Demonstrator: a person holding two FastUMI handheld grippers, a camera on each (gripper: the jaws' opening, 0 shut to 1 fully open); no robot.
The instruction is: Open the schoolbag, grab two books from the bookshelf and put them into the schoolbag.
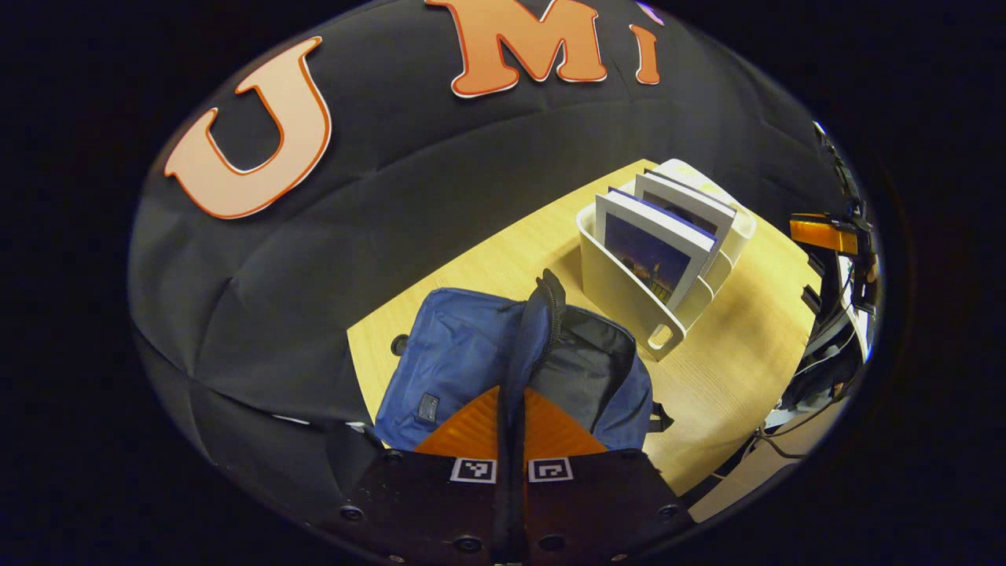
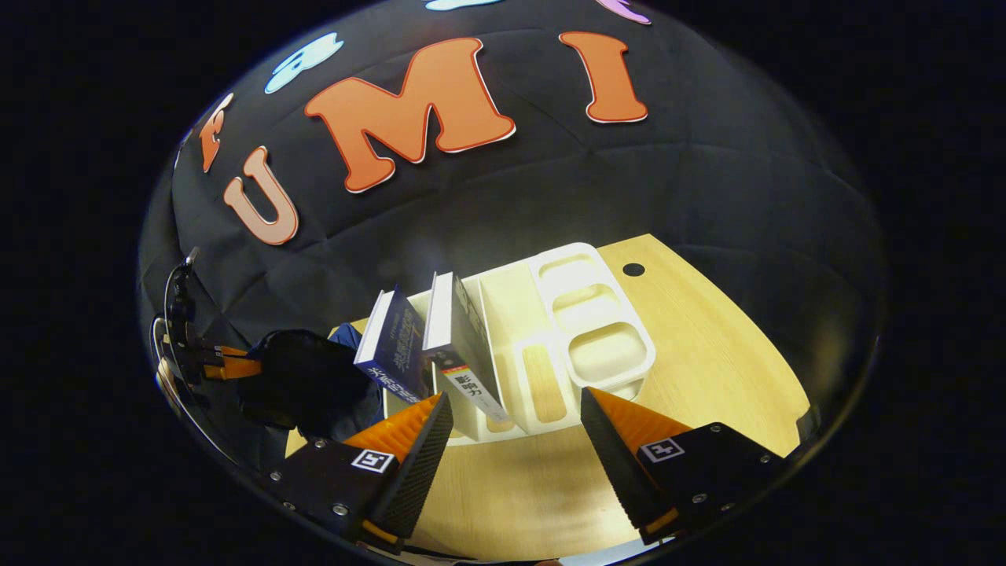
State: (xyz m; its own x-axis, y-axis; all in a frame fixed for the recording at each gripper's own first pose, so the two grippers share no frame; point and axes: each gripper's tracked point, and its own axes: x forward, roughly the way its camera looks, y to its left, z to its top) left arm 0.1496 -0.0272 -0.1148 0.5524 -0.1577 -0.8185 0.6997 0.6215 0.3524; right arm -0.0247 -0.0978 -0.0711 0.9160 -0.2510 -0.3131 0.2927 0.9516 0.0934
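Left tongs [image 1: 509,409] pressed together, pinching the raised flap [image 1: 542,314] of the blue schoolbag [image 1: 456,354] and holding it open (dark lining showing). Bag on the wooden surface [image 1: 731,354], white bookshelf [image 1: 629,303] at two o'clock from it, books [image 1: 652,251] upright inside. Right tongs [image 2: 515,417] spread wide, holding nothing, near the shelf front; two books [image 2: 424,338] at eleven o'clock, leaning.

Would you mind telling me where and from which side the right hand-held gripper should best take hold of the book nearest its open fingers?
Grip the upper edge of the nearer book, coming from above. It stands nearly upright in the white bookshelf, leaning slightly, with its top clear of the walls. The right hand-held gripper is open wide enough to straddle its thickness, probably.
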